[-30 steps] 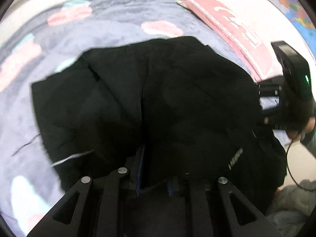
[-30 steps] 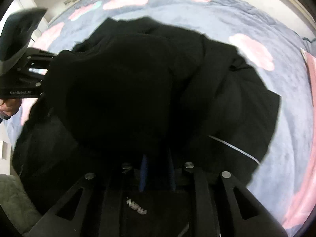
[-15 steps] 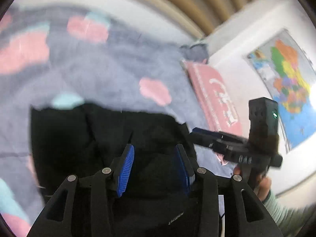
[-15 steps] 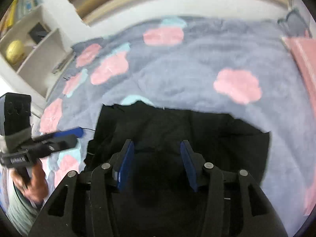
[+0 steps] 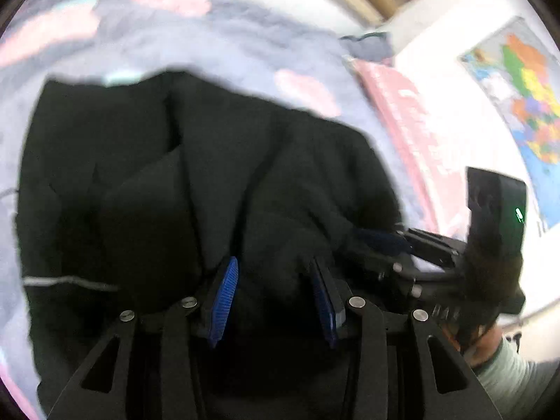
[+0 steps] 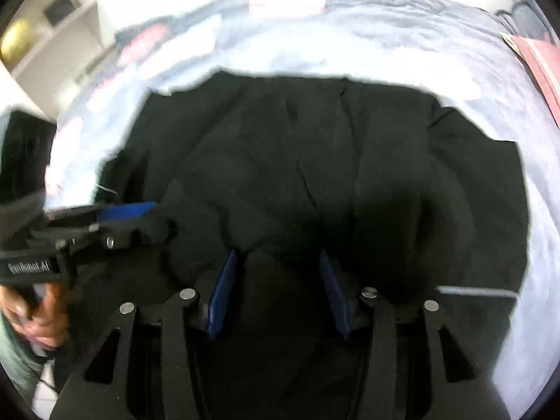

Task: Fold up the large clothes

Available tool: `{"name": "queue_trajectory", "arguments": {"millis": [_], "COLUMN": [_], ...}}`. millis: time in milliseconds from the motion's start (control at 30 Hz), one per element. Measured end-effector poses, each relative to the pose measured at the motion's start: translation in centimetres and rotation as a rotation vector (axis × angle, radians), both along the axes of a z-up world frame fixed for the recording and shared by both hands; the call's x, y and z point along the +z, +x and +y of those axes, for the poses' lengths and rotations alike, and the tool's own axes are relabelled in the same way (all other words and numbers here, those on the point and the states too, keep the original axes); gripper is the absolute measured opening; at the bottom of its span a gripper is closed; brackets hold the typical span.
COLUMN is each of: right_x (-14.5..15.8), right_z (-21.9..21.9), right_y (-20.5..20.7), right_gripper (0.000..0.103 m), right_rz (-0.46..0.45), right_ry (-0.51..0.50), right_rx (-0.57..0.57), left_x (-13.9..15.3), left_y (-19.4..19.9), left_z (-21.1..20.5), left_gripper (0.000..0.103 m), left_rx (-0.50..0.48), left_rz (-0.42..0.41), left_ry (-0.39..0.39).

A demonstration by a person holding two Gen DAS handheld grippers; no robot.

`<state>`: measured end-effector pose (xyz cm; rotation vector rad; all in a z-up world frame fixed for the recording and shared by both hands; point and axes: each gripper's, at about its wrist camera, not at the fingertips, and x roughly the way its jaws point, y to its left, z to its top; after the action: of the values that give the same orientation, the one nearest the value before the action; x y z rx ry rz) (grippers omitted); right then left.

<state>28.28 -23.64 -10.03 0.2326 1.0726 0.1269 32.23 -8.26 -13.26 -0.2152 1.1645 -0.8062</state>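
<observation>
A large black garment (image 5: 245, 175) lies bunched and partly folded on the grey bed cover (image 5: 217, 35); it also fills the right wrist view (image 6: 332, 175). My left gripper (image 5: 273, 273) is open just above the garment's near edge, its blue pads apart with cloth below them. My right gripper (image 6: 276, 262) is open too, over the garment's near fold. Each gripper shows in the other's view: the right one (image 5: 402, 245) at the garment's right side, the left one (image 6: 140, 217) at its left side. Both views are blurred.
A pink pillow (image 5: 413, 129) lies at the bed's right side below a wall map (image 5: 525, 105). White shelves (image 6: 52, 35) stand at the left. A grey stripe (image 5: 70, 281) marks the garment's edge. The bed cover (image 6: 420, 35) has pink and teal patches.
Both grippers were shut on the garment a second ago and opened, letting it go. Since half a second ago they have dropped back down close over the cloth.
</observation>
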Motion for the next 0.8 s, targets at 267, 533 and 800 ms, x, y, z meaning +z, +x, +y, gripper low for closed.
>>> {"name": "queue_trajectory", "arguments": {"millis": [267, 533, 800], "right_x": [2.5, -6.1, -4.0], "right_z": [1.7, 1.4, 1.0], "right_y": [-3.5, -5.3, -11.2], "right_gripper": [0.052, 0.053, 0.053], "right_rz": [-0.079, -0.067, -0.169], "right_ry": [-0.039, -0.051, -0.043], "right_rx": [0.062, 0.016, 0.006], "left_x": [2.9, -4.7, -1.3], "left_y": [-4.5, -4.8, -8.6], "left_z": [0.9, -0.2, 1.8], "left_gripper": [0.051, 0.05, 0.051], "left_rx": [-0.012, 0.003, 0.016], "left_rz": [-0.085, -0.126, -0.271], "left_ry": [-0.102, 0.058, 0.02]}}
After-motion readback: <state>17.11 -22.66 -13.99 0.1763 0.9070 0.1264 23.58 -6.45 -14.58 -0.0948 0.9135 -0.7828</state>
